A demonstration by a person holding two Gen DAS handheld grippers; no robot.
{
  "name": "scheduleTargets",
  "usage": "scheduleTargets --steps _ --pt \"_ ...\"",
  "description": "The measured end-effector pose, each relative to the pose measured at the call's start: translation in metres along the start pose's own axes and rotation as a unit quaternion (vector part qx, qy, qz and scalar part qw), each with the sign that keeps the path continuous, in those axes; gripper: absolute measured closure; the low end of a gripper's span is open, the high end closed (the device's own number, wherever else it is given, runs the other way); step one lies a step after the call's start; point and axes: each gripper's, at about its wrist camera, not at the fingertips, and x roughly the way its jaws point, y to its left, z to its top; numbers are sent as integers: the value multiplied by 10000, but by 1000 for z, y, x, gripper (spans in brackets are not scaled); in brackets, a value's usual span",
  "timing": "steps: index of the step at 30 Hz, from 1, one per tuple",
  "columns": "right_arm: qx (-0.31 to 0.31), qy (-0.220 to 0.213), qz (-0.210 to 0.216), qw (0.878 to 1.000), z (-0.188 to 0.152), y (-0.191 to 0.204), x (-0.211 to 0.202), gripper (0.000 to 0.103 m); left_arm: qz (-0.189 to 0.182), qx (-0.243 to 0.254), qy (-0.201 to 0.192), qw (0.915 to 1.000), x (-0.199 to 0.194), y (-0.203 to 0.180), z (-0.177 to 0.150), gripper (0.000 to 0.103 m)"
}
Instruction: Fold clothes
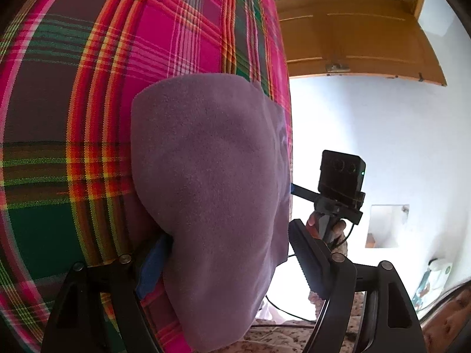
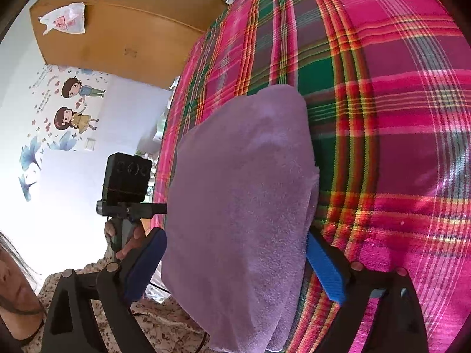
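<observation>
1. The purple cloth (image 1: 212, 194) is folded into a thick pad and held between the two grippers above the plaid bed (image 1: 73, 111).
2. The left gripper (image 1: 232, 261) stands spread at one end of the cloth. Its fingers (image 1: 309, 259) bracket the bundle with a visible gap on the outer side, so it is hard to say whether they pinch it or only cradle it.
3. The right gripper (image 2: 235, 264) does the same at the other end. Its blue fingers (image 2: 326, 273) are wide apart, with the cloth bulging between them and over them; I cannot tell if it truly grips.
4. Each wrist view shows the other gripper just beside the cloth's far edge, with a hand (image 2: 123, 238) on its handle.
5. Risk: if neither pair is clenched, the bundle rests only on friction. Tilting or moving the grippers apart would probably let it slide onto the bed.
6. Risk: the layers look loose at the cloth's edge nearest the right gripper (image 2: 312, 182). A drop or an uneven pull there could open the fold.
7. Risk: closing hard on so thick a pad may squeeze it out sideways and skew the fold.
</observation>
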Motion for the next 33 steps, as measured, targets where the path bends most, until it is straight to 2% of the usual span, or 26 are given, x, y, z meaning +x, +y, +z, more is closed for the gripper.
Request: scheduleTargets --steps 7,10,12,15,16,18,24,29,33 --pt "-222 26 -361 9991 2 10 5 11 40 97 -46 9999 -4 3 -6 25" --pt "-360 30 -629 9974 1 12 4 25 41 62 -57 10000 -7 7 -6 28" --pt "-396 11 -773 9962 0 11 2 37 47 -33 -62 10000 -7 10 -4 35" --pt "-279 -72 -839 9961 0 6 -1 51 68 -204 -104 9997 -9 19 -1 50" --pt "-255 -103 -868 9958 0 4 -2 52 76 -228 -123 9996 -10 21 -1 51" --pt "-219 -156 -944 9952 -1 2 -3 61 89 -223 -169 9996 -11 21 -1 52" --pt "-346 -216 -1167 9923 -1 2 -4 66 276 -148 -221 9993 -8 14 2 55" --pt "-413 -285 -1270 9906 -5 2 -4 71 353 -157 -279 9989 -10 18 4 65" --pt "-475 -301 -1328 9895 -6 5 0 73 408 -106 -349 9985 -10 18 4 68"
